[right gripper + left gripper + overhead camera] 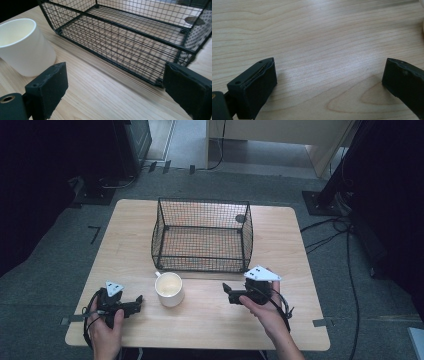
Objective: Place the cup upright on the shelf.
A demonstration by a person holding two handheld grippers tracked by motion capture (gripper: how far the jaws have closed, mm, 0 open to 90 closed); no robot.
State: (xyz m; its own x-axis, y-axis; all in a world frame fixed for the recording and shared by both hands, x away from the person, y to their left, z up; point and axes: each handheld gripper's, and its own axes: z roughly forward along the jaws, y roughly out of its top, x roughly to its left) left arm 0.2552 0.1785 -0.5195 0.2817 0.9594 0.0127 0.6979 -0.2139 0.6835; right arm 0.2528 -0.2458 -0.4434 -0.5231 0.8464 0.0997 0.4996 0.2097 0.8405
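A light wooden counter (210, 320) carries two things, seen from above. Largest is a black wire basket (202, 235) at the far middle; through its mesh only the wood beneath shows, so it looks empty. Just in front of its near left corner stands a white mug (169, 289), upright and close to the basket, though whether they touch is unclear. The mug's pale inside appears empty too.

The person's hands rest near the front edge, one on each side of the mug. The left gripper (136, 301) lies to the mug's left, its jaws spread wide over bare wood in the left gripper view. The right gripper (228, 291) sits to the mug's right, jaws also wide and holding nothing; the right gripper view looks past them to the mug and the basket.

This looks like the approach, before any grasp. The next move probably calls for one gripper to close on the mug's wall and lift it over the basket's rim.
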